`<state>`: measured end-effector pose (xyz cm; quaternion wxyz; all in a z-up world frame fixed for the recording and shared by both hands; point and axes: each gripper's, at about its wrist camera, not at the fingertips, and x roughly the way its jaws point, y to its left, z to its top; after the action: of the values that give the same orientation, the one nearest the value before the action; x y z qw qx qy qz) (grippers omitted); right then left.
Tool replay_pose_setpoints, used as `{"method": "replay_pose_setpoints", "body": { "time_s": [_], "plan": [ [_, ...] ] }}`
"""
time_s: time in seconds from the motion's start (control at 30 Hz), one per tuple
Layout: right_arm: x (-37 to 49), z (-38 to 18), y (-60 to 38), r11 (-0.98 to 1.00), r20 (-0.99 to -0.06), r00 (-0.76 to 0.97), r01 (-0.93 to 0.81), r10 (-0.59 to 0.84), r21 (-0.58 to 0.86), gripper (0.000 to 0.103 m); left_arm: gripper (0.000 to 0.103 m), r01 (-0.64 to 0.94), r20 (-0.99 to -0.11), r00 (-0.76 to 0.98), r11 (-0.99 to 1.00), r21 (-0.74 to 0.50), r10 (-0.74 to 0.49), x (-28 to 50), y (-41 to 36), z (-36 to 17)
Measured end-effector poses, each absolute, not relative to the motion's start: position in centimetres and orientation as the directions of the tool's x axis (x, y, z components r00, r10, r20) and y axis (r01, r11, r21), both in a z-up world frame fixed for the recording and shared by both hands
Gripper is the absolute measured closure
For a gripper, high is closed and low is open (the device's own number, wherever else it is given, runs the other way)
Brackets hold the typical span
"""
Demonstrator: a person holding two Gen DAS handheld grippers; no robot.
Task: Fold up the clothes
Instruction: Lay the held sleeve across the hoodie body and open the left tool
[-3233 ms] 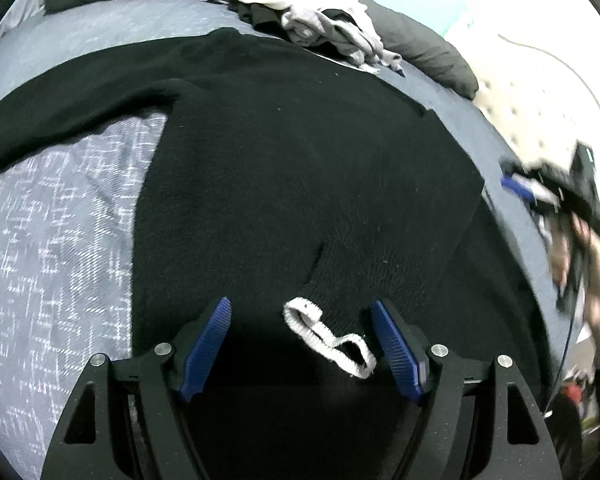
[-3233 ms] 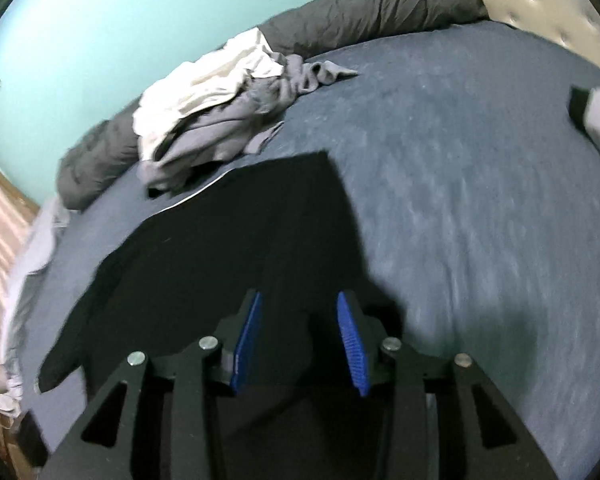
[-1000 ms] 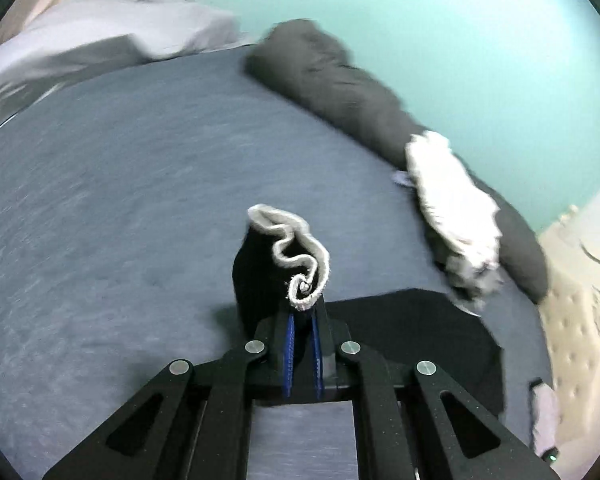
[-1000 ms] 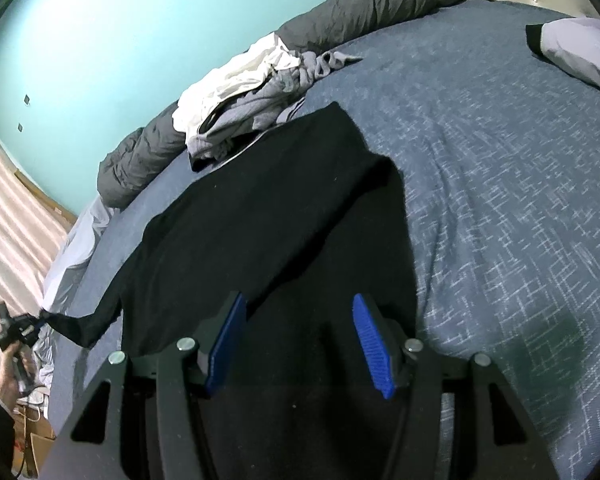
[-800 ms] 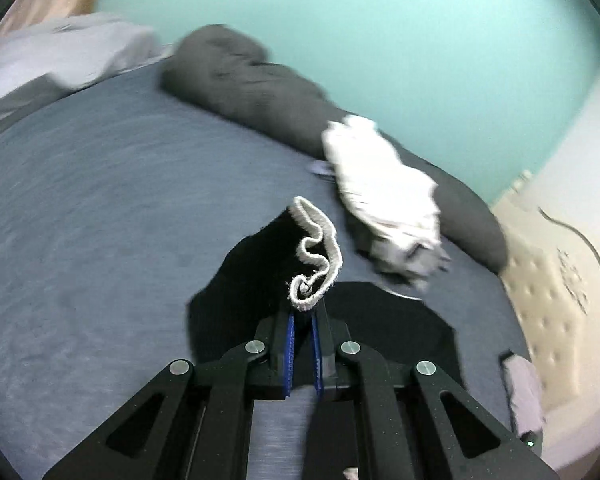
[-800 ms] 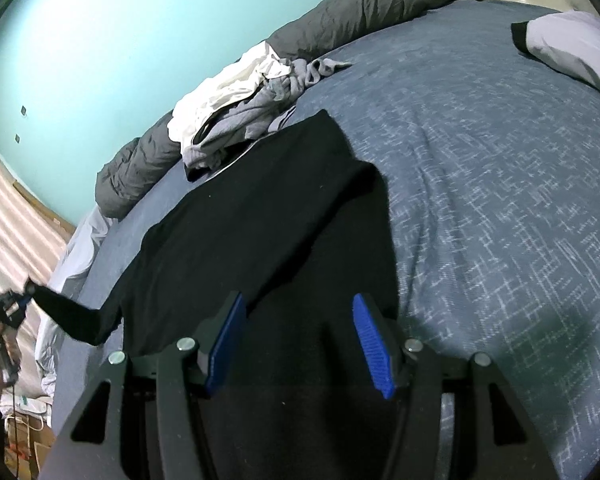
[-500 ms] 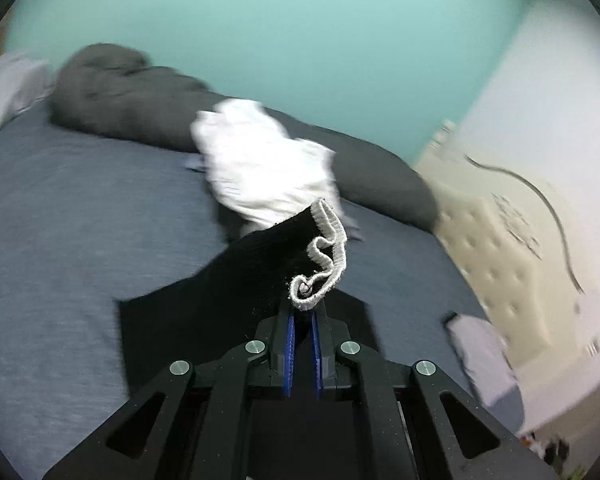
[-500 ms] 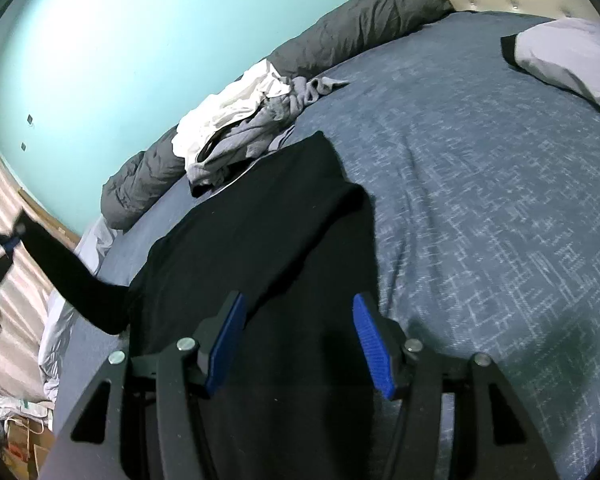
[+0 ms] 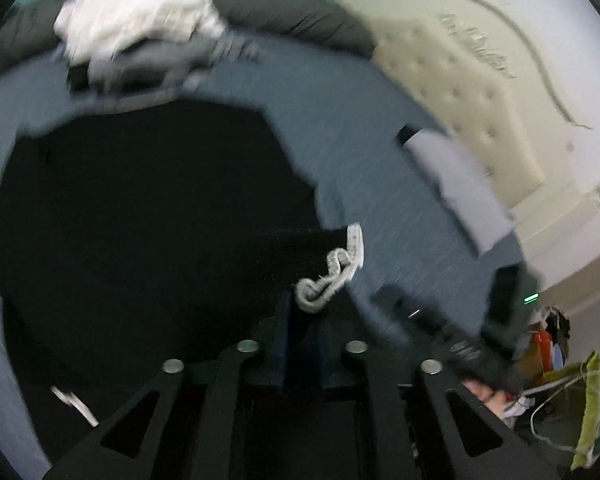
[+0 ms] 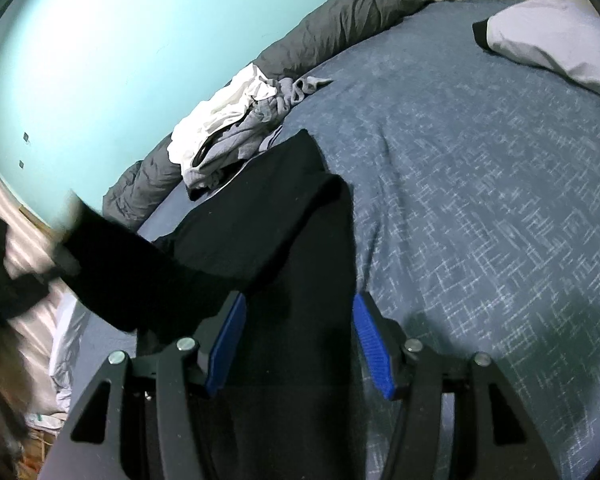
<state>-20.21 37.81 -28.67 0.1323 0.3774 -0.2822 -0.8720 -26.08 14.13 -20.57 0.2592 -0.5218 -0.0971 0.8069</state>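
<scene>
Left claw: the left claw carries the sleeve end of the black knit sweater over the garment's body; its jaws have just been opening, the white ribbed cuff lies between them, and blur hides whether the pads press on it.
Right claw: the right claw stands open over the near part of the sweater's body, blue pads clear of the cloth, nothing between them but fabric below.
Garment: the black sweater lies spread on the blue-grey patterned bed cover, one side already folded inward; the carried sleeve crosses above the body from the left in the right wrist view.
Landmark: beyond the sweater's far edge sits a heap of white and grey clothes against a long dark grey bolster; a pale pillow lies well apart to the right of the sweater.
Step in hand: laying the sleeve across the body, by my judgement.
Doing it well: let the cuff go only once the sleeve lies flat and straight, inside the body's right edge; the right claw could pin the body so it does not drag.
Risk: an early release may leave the sleeve bunched.
</scene>
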Motion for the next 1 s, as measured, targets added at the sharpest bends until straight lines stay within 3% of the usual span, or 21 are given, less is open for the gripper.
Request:
{"method": "replay_pose_setpoints", "body": {
  "time_s": [0.07,0.17,0.8,0.87,0.9,0.97,1.0],
  "plan": [
    [-20.3,-28.8,37.7,-0.795,-0.578,-0.673,0.025,-0.462,0.606,0.046,0.061,-0.294,-0.792,-0.309,-0.845,-0.447,0.527,-25.5,13.9,-22.0],
    [-20.5,-29.0,37.4,-0.783,-0.576,-0.658,0.035,-0.486,0.621,0.046,0.048,-0.276,-0.788,-0.319,-0.847,-0.454,0.526,-25.1,12.4,-22.2],
    [-22.4,-31.5,31.4,-0.826,-0.703,-0.462,0.131,-0.540,0.548,0.042,0.048,-0.035,-0.816,-0.440,-0.916,-0.400,0.374,-21.9,-3.5,-23.6],
    [-22.3,-31.9,31.0,-0.824,-0.709,-0.443,0.141,-0.549,0.549,0.055,0.048,-0.008,-0.816,-0.446,-0.913,-0.408,0.369,-21.7,-4.6,-23.9],
    [-22.3,-32.1,30.9,-0.822,-0.712,-0.433,0.147,-0.553,0.550,0.069,0.048,0.002,-0.815,-0.449,-0.911,-0.411,0.367,-21.6,-5.1,-24.0],
    [-22.1,-32.1,30.8,-0.835,-0.722,-0.437,0.150,-0.536,0.529,0.081,0.048,0.019,-0.813,-0.454,-0.909,-0.417,0.364,-21.4,-6.0,-24.2],
    [-22.0,-32.0,30.8,-0.841,-0.727,-0.439,0.152,-0.528,0.519,0.094,0.048,0.026,-0.813,-0.455,-0.908,-0.419,0.362,-21.3,-6.3,-24.3]
  ]
}}
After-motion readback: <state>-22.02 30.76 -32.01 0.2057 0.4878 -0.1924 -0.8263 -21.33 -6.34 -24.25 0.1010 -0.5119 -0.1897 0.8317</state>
